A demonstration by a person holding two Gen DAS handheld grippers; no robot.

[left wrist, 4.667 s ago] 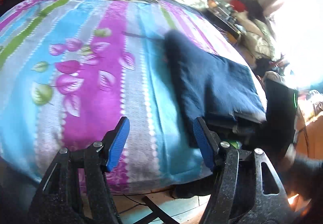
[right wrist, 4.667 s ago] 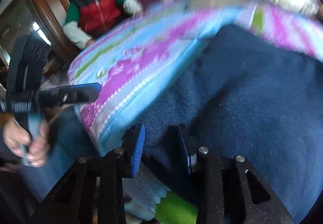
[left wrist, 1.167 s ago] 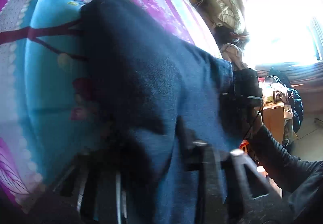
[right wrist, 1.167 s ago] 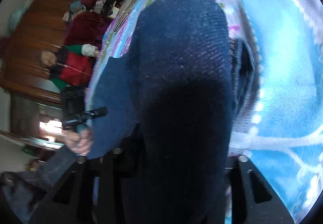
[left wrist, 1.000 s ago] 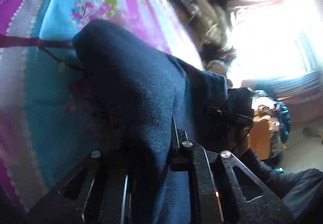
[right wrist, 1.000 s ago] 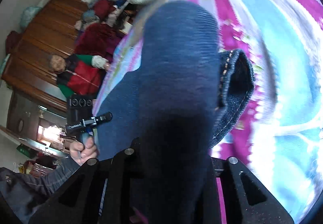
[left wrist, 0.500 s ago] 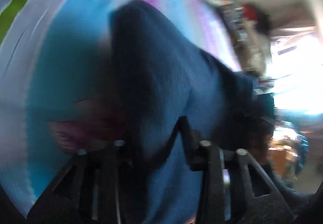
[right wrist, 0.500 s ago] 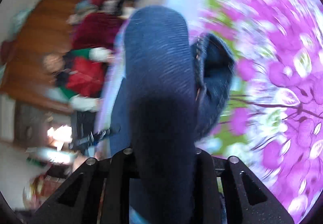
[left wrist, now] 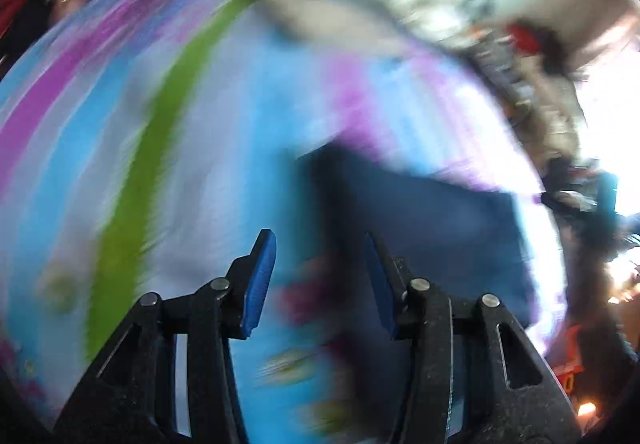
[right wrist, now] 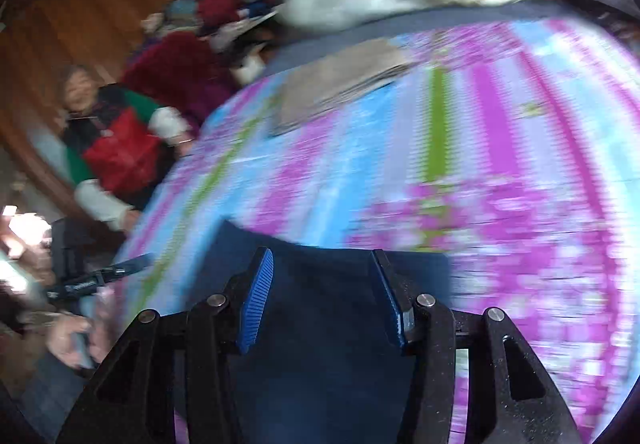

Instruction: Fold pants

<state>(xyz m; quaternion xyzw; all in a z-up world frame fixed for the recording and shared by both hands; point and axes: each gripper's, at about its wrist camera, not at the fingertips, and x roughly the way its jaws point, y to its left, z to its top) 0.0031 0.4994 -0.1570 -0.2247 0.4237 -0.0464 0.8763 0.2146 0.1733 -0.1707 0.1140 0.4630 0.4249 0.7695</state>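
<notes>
Left wrist view, motion-blurred: the left gripper point(left wrist: 318, 278) occupies the lower centre of the frame, its blue-padded fingers point(left wrist: 260, 278) spread wide with nothing between them. The dark blue denim pants point(left wrist: 420, 212), folded into a flat block, lie right of centre on the blue, purple and green striped floral bedsheet point(left wrist: 160, 132). At the right edge a dark blurred shape shows; its identity cannot be told.

Right wrist view: the right gripper point(right wrist: 320, 298) sits at lower centre, jaws wide apart and empty, directly over the pants point(right wrist: 320, 364), which fill the bottom centre. The bedsheet point(right wrist: 500, 172) spans the right half. A folded grey-brown cloth point(right wrist: 340, 80) lies at upper centre, near a white pillow point(right wrist: 360, 0). A seated person in a red and green jacket point(right wrist: 116, 148) appears at left.
</notes>
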